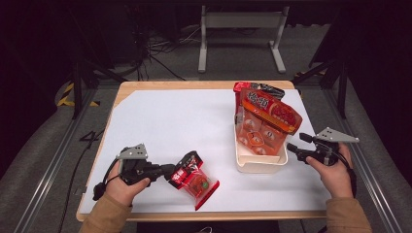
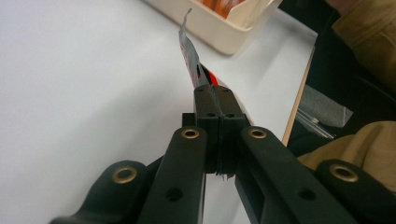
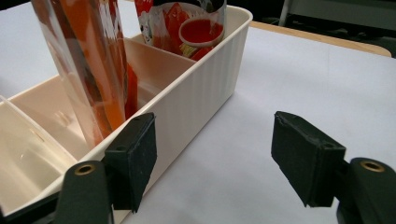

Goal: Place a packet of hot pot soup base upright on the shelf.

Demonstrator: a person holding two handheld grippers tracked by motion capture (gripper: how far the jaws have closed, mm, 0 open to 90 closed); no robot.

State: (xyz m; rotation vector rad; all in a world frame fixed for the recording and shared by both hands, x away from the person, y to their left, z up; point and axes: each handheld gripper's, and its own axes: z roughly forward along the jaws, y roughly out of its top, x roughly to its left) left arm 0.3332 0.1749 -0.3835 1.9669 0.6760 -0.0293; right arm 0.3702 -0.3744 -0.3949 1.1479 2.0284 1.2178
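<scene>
Your left gripper (image 1: 170, 171) is clamped tight on the top seal of a red snack packet (image 1: 197, 182), its jaws fully together on the flat edge, the packet tilted with its lower corner near the table's (image 1: 165, 116) front edge, well apart from the cream bin (image 1: 260, 162) at the right. That bin already holds two larger red packets (image 1: 265, 119) standing in its compartments. Your right gripper (image 1: 291, 148) waits just beside the bin's near right corner, jaws wide apart and holding nothing. To do this lift well, raise the packet until its bottom clears the paper, keep the seal pinched flat so it cannot slip, and carry it high enough to pass over the bin's rim into the near compartment, which looks free.
</scene>
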